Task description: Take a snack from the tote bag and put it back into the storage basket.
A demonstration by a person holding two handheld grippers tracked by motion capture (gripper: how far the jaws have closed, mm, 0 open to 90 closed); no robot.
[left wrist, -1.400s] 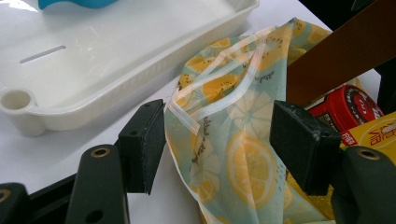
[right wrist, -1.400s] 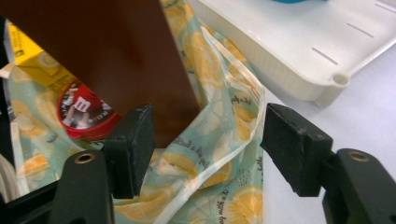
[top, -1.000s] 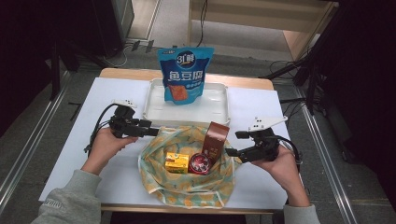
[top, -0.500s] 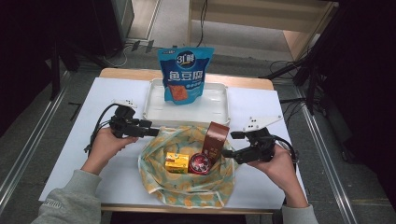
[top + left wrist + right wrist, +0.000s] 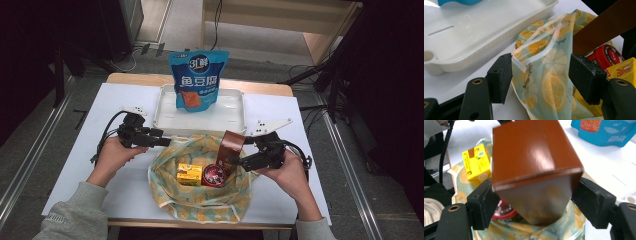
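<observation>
Brown carton (image 5: 534, 165) is sitting right between the right gripper's (image 5: 537, 205) pads, bottom end towards the camera. The jaws look apart with a sliver of gap on the far side, though the blur makes it hard to swear there's no contact on the other pad. Just below and behind it are the red tin (image 5: 215, 175) and the yellow juice box (image 5: 477, 162), all nested in the lemon-print bag (image 5: 200, 200).

Left gripper (image 5: 541, 76) has its jaws wide apart, straddling the bag's rim, with fabric lying between the pads but not pinched. White tray (image 5: 486, 37) is just off to its left.

What worries me: if the right one closes off-centre on that slick carton, it could twist or squirt out and knock the tin. And with the bag not held, lifting the carton might drag the fabric up along with it.
</observation>
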